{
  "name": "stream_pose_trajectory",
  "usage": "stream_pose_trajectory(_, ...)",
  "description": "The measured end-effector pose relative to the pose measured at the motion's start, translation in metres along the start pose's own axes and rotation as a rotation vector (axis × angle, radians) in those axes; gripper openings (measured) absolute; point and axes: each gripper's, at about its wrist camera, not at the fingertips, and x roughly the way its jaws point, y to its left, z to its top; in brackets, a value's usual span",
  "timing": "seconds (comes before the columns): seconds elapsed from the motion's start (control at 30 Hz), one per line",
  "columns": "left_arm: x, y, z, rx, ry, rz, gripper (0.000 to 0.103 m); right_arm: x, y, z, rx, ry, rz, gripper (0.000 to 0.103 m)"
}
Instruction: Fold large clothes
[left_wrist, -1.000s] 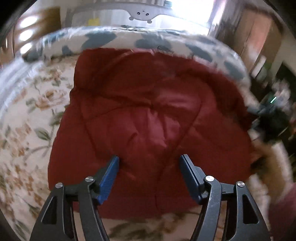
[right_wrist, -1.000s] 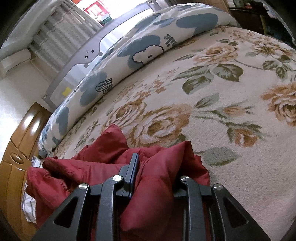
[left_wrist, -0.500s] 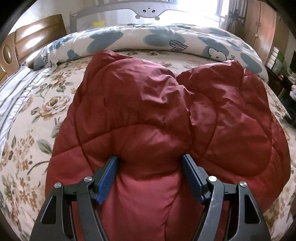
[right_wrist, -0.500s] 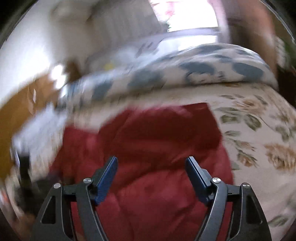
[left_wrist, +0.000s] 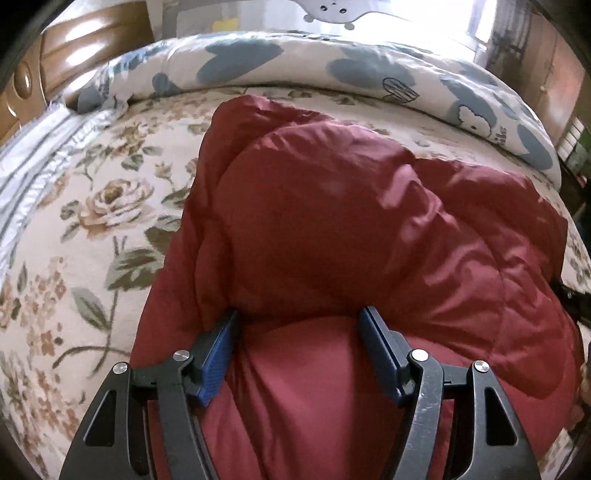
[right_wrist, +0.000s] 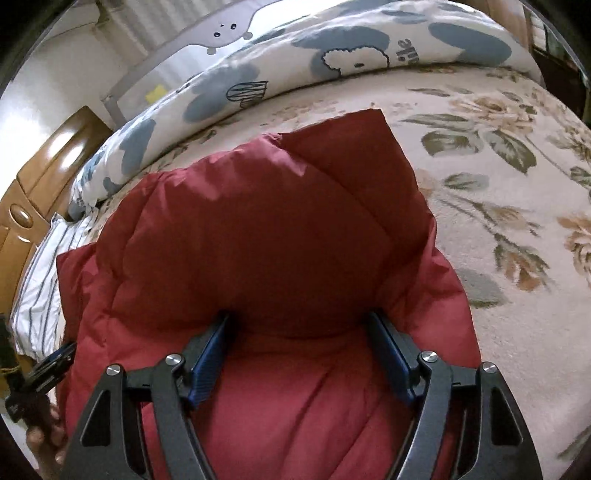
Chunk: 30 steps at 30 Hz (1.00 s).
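On the flowered bedspread (left_wrist: 92, 206) lies the folded red jacket (left_wrist: 332, 221), its near edge cut off; left gripper (left_wrist: 299, 350) and right gripper (right_wrist: 299, 354) spread wide. Beyond, blue-patterned quilt (right_wrist: 332, 55), wooden headboard (left_wrist: 74, 48).

Bare floral bedspread (right_wrist: 517, 258) right of red jacket (right_wrist: 258, 229)
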Motion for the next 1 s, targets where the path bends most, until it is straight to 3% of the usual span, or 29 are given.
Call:
stream_pose_trajectory(0.3,0.010,0.002,0.006,-0.003,0.003,0.006,0.067,0.006,0.003,-0.004,-0.009,-0.016,0.012,0.078)
stream_pose_trajectory(0.53,-0.020,0.020,0.000,-0.054,-0.035,-0.083,0.065,-0.001,0.001,-0.004,0.004,-0.025,0.042,0.078)
stream_pose_trajectory(1.0,-0.065,0.082,-0.027,-0.192,-0.125,-0.225,0.068,-0.066,-0.031,-0.018,0.077,-0.095,0.133,0.078)
